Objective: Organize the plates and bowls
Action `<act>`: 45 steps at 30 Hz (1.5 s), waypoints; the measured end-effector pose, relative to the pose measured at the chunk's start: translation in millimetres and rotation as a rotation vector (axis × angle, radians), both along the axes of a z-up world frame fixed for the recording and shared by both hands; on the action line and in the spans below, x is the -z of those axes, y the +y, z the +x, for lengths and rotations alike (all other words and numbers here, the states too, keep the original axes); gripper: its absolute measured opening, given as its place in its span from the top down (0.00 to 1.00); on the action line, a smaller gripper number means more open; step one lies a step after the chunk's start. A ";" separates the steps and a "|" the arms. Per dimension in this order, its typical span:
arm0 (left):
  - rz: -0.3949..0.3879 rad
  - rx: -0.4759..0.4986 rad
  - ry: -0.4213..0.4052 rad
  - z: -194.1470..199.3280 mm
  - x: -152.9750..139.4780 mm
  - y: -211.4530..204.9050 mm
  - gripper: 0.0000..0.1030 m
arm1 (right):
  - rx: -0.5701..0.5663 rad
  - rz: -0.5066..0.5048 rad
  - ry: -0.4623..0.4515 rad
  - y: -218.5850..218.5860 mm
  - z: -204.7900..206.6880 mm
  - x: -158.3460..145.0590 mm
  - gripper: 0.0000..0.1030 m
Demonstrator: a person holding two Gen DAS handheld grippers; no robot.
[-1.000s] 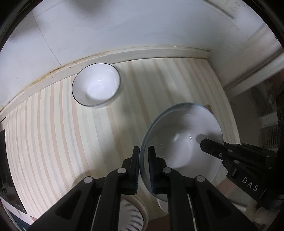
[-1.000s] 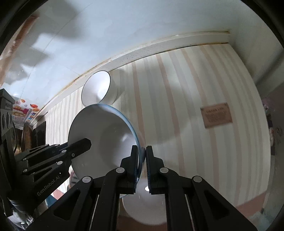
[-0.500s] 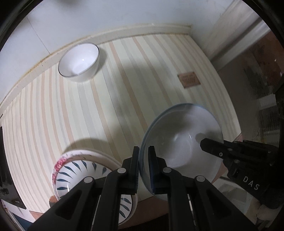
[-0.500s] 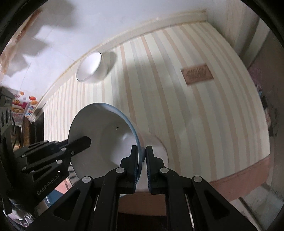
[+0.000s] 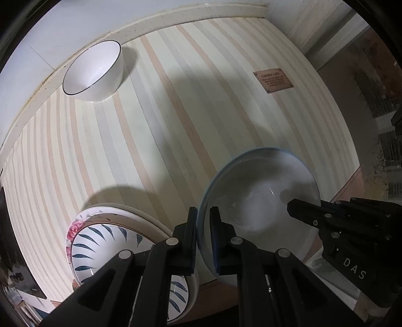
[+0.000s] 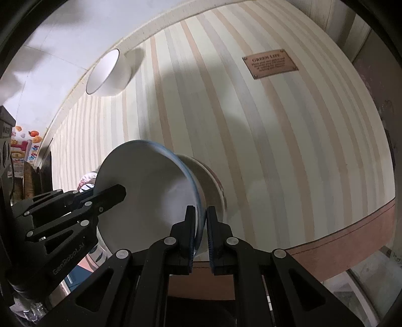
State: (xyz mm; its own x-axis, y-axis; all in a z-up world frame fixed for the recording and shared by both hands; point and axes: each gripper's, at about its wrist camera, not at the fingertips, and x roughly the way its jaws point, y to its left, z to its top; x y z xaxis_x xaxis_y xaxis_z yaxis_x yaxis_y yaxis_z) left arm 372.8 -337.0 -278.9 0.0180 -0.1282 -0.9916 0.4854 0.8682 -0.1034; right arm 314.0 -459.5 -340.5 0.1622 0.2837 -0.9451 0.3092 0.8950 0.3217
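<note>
Blue-rimmed bowl [image 5: 258, 201] rim pinched on opposite sides by both grippers' nearly closed jaws.

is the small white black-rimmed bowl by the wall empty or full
Empty: the small white black-rimmed bowl stands upright, and the left wrist view shows only its bare white inside.

A table surface covered by a cream cloth with pale pink and grey stripes [image 5: 155, 130] extends ahead of the jaws in both views. A small brown rectangular label with printed lettering [image 5: 273, 81] lies flat on the cloth, ahead and to the right of the jaws; only the heading "GREEN LIFE" is legible. A white wall [image 5: 75, 30] with a cream skirting strip [image 5: 176, 24] bounds the far edge. Colourful cartoon stickers [image 6: 23, 146] appear far left of the right-hand jaws, blurred.
</note>
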 end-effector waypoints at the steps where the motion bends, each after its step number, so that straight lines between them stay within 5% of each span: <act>1: 0.010 -0.002 0.000 -0.3 0.8 -0.7 0.92 | -0.002 0.000 0.007 0.3 0.3 1.5 0.90; 14: 0.053 0.028 -0.011 -6.9 10.7 -5.3 0.92 | -0.073 -0.041 0.057 3.1 10.7 2.9 0.83; 21: -0.006 -0.023 -0.038 7.9 -21.6 15.6 0.91 | -0.067 -0.023 0.053 -7.3 22.8 -18.2 0.83; 25: -0.068 -0.161 -0.082 47.4 -51.8 50.8 0.83 | -0.053 0.012 -0.008 -11.8 57.8 -47.5 0.81; 28: -0.093 -0.299 -0.119 91.9 -60.1 86.3 0.80 | -0.055 0.037 -0.082 -4.6 109.1 -62.7 0.63; 35: -0.168 -0.581 -0.023 185.5 -20.3 159.4 0.80 | -0.109 0.005 -0.174 45.9 225.8 -43.7 0.62; 41: -0.228 -0.642 0.080 227.9 20.1 171.8 0.80 | -0.137 0.006 -0.142 78.1 292.8 -4.9 0.63; 42: -0.222 -0.634 0.083 232.7 24.8 169.0 0.80 | -0.139 0.009 -0.137 81.4 297.3 1.1 0.64; 44: -0.208 -0.619 0.080 236.4 29.3 163.6 0.80 | -0.147 0.011 -0.124 91.2 305.4 13.1 0.87; 45: -0.207 -0.601 0.074 241.2 33.6 161.7 0.86 | -0.152 0.007 -0.116 93.5 308.9 18.3 0.91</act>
